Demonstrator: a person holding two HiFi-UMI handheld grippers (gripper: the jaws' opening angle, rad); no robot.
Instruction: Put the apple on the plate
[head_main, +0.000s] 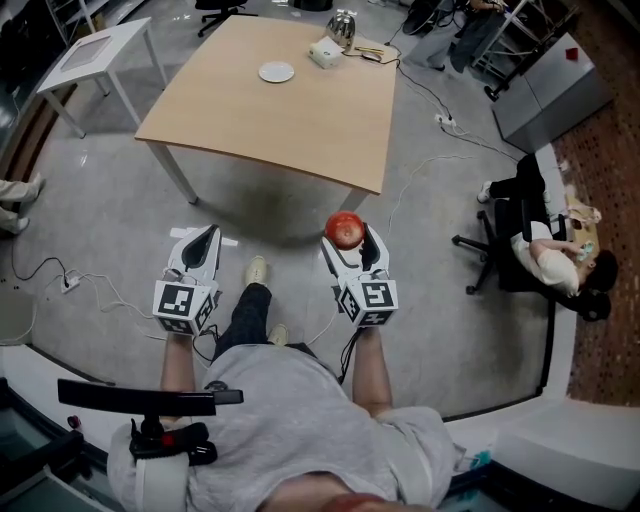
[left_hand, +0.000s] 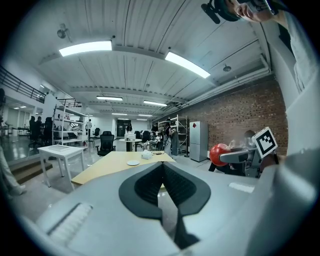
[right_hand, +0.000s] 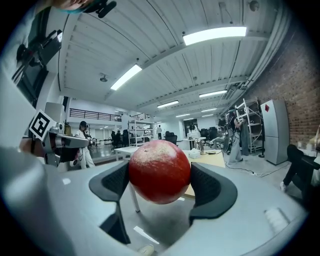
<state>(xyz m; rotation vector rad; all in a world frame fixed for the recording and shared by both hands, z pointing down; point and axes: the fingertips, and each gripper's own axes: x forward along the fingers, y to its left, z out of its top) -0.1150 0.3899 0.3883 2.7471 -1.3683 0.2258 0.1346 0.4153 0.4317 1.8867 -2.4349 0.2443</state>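
The right gripper (head_main: 347, 240) pinches a red apple (head_main: 345, 229) between its two dark pads (right_hand: 212, 190), one pad on each side of the fruit, so the apple sits at the gripper's tip, held above the grey floor (head_main: 120, 220). The left gripper (head_main: 203, 240) is level with it, off to its left and apart from it; its jaws are pressed together at the tips with nothing between them. The white plate (head_main: 276, 71) lies on the wooden counter (head_main: 300, 130), well ahead of both grippers and slightly left of the right one's line. Past the plate, farther from the grippers, stand a white box (head_main: 325, 52) and a shiny metal kettle (head_main: 342, 27)
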